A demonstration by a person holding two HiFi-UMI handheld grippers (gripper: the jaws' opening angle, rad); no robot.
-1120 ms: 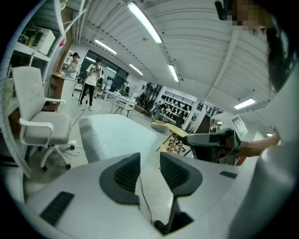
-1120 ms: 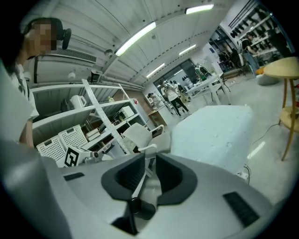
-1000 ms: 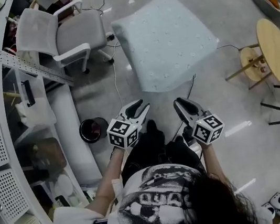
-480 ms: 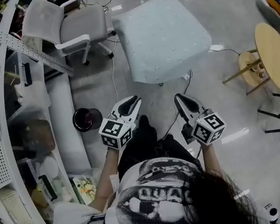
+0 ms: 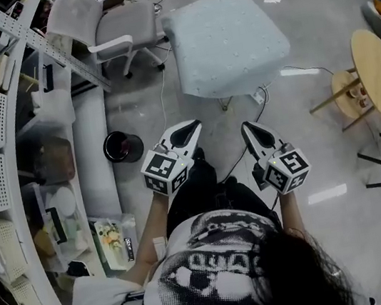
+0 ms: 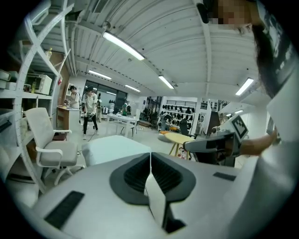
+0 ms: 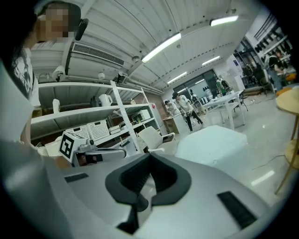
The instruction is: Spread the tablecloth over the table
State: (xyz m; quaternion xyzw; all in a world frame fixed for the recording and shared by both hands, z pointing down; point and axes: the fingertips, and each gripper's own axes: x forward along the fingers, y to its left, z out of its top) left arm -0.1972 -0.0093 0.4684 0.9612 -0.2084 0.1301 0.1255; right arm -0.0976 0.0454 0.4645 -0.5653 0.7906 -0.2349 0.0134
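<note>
The pale blue tablecloth [image 5: 226, 41] lies draped over the square table, covering its top and hanging over the edges. It also shows in the left gripper view as the tablecloth [image 6: 114, 147] and in the right gripper view as the tablecloth [image 7: 212, 142], some way ahead of the jaws. My left gripper [image 5: 190, 128] [image 6: 150, 154] is shut with nothing in it. My right gripper [image 5: 248, 127] [image 7: 149, 156] is shut and empty too. Both are held side by side in front of the person's body, apart from the table, pointing towards it.
A white office chair [image 5: 115, 27] stands left of the table. A black bin [image 5: 122, 146] sits on the floor by the left gripper. Shelving with baskets [image 5: 1, 143] runs along the left. A round wooden table [image 5: 378, 66] is at the right. People [image 6: 88, 109] stand far off.
Both grippers' jaws have closed from open. Both hands have drawn back from the table towards the person and risen a little.
</note>
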